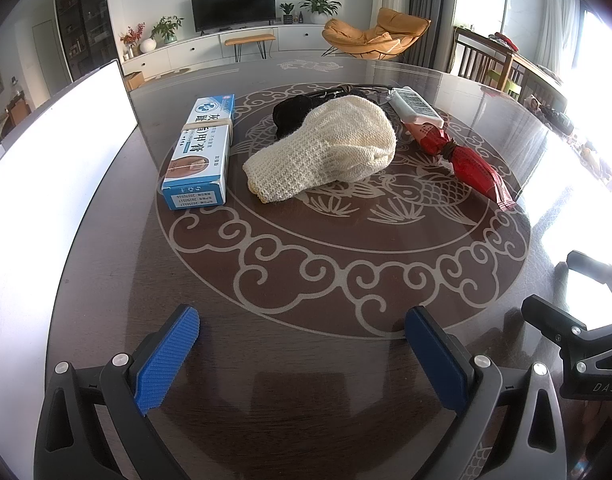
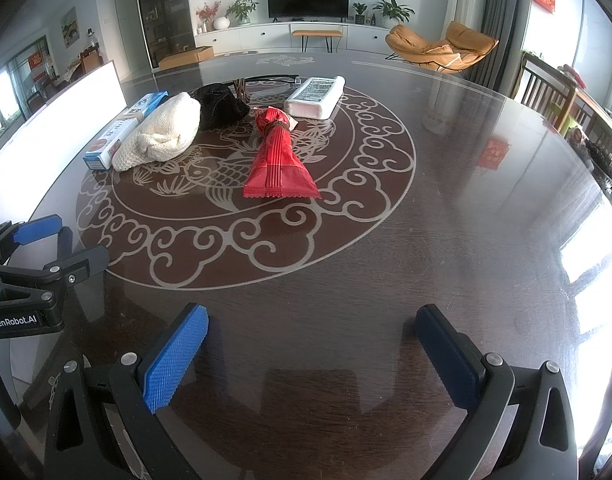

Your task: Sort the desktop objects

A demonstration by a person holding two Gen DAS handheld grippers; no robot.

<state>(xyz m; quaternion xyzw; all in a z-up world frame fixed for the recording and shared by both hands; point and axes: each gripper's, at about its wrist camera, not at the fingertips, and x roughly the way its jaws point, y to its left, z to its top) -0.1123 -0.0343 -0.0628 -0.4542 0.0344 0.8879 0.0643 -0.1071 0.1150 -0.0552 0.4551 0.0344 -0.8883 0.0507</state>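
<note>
Both grippers hover low over the near side of the round table (image 2: 465,200). The left gripper (image 1: 302,344) and the right gripper (image 2: 311,344) stand wide apart, empty. At the table's centre lie the blue box (image 1: 200,152), cream knit cloth (image 1: 329,148) over a black cloth (image 2: 220,106), red packet (image 2: 280,158) and white bottle (image 2: 315,98). A white board (image 1: 54,152) stands left.
</note>
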